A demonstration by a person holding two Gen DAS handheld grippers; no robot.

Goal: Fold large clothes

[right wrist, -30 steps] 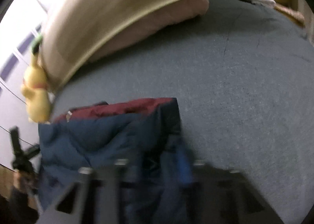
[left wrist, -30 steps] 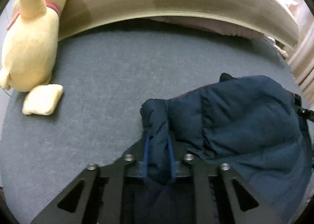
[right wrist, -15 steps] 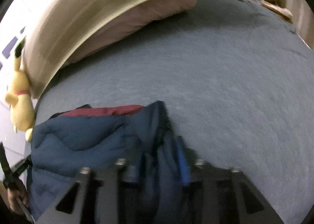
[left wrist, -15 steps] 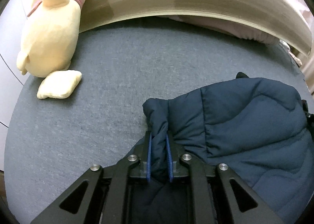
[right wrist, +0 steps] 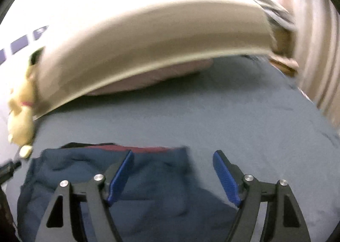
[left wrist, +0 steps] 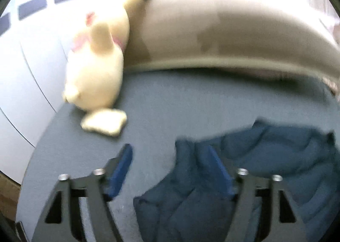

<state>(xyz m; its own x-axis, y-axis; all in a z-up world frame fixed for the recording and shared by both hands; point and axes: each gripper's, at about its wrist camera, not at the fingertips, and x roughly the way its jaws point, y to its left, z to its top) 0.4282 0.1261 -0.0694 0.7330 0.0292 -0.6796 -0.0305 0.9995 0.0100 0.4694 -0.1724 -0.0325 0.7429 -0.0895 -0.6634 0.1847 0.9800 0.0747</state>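
A navy puffer jacket lies folded on the grey-blue bed surface. My left gripper is open, its blue pads wide apart over the jacket's left corner. In the right wrist view the jacket shows a dark red lining strip along its far edge. My right gripper is open above the jacket's right corner, holding nothing. Both views are motion-blurred.
A yellow plush toy leans at the bed's far left corner against a beige headboard; it also shows in the right wrist view. A pink pillow lies under the headboard. A curtain hangs at right.
Both grippers have opened and let go of the jacket's corners. The jacket now rests on the bed. Both cameras have tilted up and pulled back.
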